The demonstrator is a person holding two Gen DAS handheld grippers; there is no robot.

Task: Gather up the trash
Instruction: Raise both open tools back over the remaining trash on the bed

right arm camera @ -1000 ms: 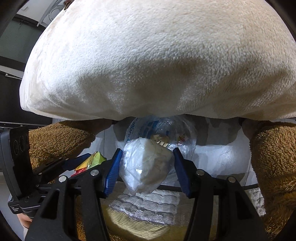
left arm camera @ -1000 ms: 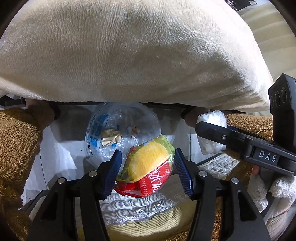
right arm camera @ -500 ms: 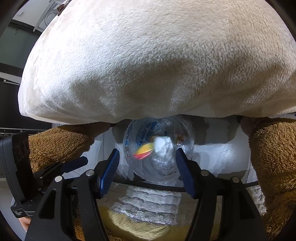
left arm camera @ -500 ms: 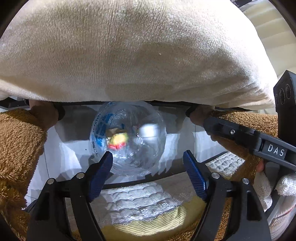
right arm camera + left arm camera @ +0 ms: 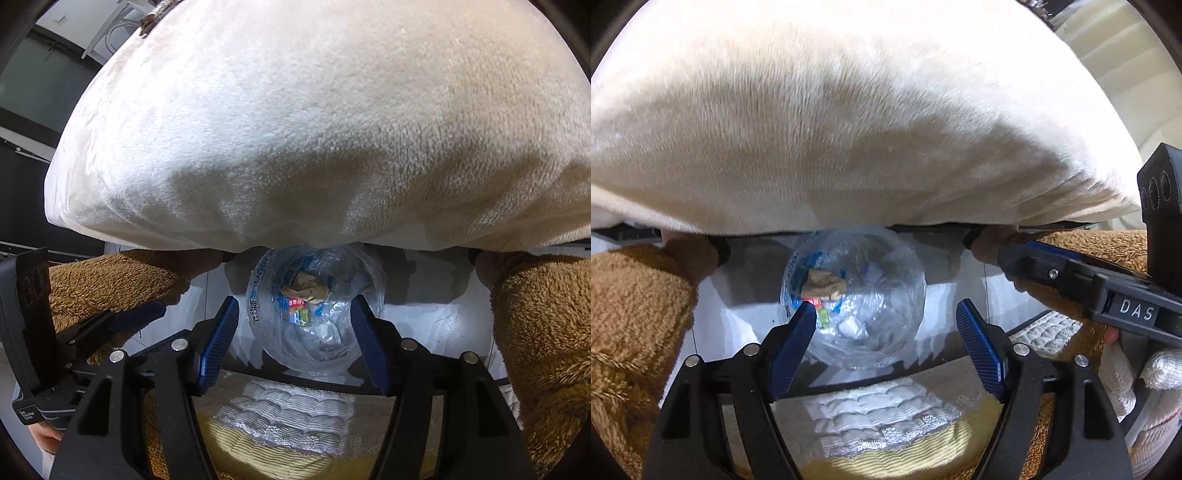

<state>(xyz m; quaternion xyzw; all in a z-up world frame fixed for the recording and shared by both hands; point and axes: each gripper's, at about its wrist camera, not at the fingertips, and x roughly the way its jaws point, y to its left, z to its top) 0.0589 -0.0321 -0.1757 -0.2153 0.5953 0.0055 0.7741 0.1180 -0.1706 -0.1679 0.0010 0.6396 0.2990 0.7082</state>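
Note:
A clear plastic trash bag (image 5: 855, 295) hangs open below the edge of the bed, also in the right wrist view (image 5: 314, 306). Inside lie a brown crumpled paper (image 5: 823, 286), a red and yellow snack wrapper (image 5: 297, 308) and a white wad (image 5: 851, 326). My left gripper (image 5: 886, 332) is open and empty just above the bag's mouth. My right gripper (image 5: 291, 332) is open and empty beside it, and shows at the right of the left wrist view (image 5: 1071, 273).
A big cream plush cushion (image 5: 849, 129) fills the upper half of both views. Brown plush arms (image 5: 635, 302) flank the bag on both sides (image 5: 539, 332). A yellow and white quilted mat (image 5: 886, 435) lies below the grippers.
Both grippers opened and dropped their loads: the snack wrapper from the left, the white wad from the right. Both pieces now lie in the bag.

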